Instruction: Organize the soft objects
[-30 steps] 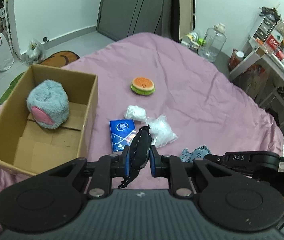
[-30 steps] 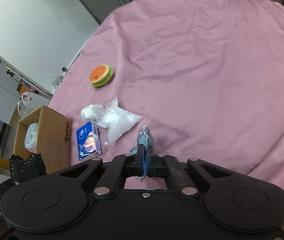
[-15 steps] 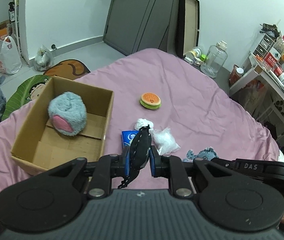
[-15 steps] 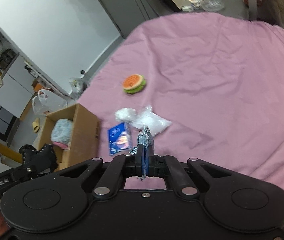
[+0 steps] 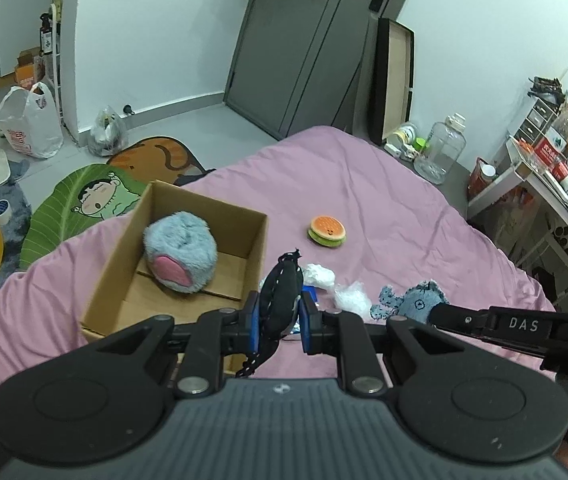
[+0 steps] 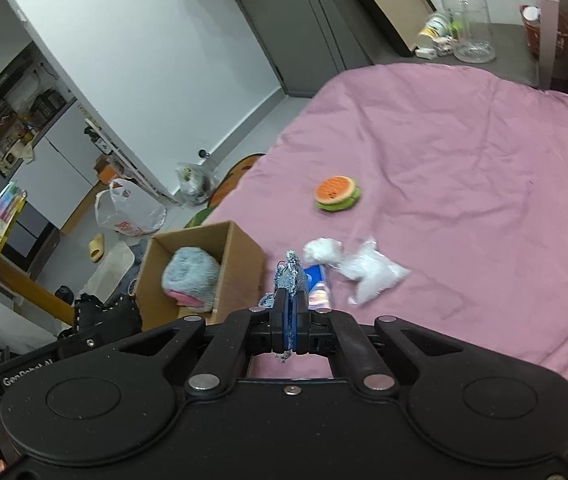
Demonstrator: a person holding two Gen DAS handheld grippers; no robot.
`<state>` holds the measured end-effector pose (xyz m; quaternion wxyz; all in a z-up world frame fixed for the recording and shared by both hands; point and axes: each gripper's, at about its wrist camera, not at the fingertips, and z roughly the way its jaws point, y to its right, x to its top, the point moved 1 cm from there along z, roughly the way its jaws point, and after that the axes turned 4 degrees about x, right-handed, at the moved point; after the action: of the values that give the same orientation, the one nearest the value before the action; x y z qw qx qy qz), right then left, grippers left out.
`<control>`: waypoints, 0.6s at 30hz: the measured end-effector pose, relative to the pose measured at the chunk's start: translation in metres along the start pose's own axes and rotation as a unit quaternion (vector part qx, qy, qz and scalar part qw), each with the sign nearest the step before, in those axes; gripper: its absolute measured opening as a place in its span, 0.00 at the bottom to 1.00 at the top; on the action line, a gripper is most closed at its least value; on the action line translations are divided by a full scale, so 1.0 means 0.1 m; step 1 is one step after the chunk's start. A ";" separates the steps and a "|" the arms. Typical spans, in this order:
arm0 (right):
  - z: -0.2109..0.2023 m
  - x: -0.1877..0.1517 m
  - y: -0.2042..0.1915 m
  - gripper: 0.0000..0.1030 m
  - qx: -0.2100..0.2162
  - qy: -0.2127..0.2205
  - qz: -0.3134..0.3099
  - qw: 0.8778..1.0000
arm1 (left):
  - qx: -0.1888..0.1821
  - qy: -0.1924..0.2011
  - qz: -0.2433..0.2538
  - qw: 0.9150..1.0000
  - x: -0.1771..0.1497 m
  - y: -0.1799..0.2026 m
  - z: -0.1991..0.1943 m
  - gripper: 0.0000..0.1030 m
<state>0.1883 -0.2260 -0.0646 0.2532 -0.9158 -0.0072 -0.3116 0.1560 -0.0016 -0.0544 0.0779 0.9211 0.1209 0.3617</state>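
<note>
The wrinkled pink cloth bedsheet [image 5: 383, 200] looks matt. The open brown cardboard box [image 5: 124, 276] is dull and papery, the fuzzy grey-blue plush ball [image 5: 180, 248] inside it shaggy. The crinkled clear plastic bag [image 6: 371, 276] shines.

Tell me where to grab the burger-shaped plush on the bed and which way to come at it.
Judging by its pose, grip the burger plush across its width, at the green band below the orange top. It lies flat on the pink bedspread with open cover all around it, so come from above with the fingers straddling it. Both grippers are full now.
</note>
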 end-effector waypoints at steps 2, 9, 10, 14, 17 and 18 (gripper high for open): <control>0.00 0.00 -0.09 0.01 0.001 0.002 -0.004 1.000 | 0.000 0.002 -0.002 1.000 0.01 -0.06 -0.04 0.18; 0.03 0.01 -0.37 0.01 0.010 0.007 -0.016 1.000 | 0.004 0.010 -0.009 1.000 0.04 -0.28 -0.13 0.18; 0.04 0.02 -0.40 0.01 0.012 0.008 -0.017 1.000 | 0.004 0.010 -0.009 1.000 0.04 -0.31 -0.14 0.18; 0.09 0.01 -0.55 0.01 0.019 0.009 -0.023 1.000 | 0.010 0.012 -0.012 1.000 0.06 -0.44 -0.17 0.18; 0.14 0.00 -0.66 0.01 0.023 0.009 -0.027 0.999 | 0.014 0.013 -0.015 1.000 0.07 -0.55 -0.18 0.18; 0.15 0.00 -0.69 0.01 0.024 0.009 -0.028 0.999 | 0.016 0.013 -0.017 1.000 0.07 -0.58 -0.18 0.18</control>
<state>0.1849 -0.1585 -0.0433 0.2666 -0.9059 -0.0383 -0.3267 0.1390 0.0575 -0.0501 0.0676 0.9154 0.1430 0.3703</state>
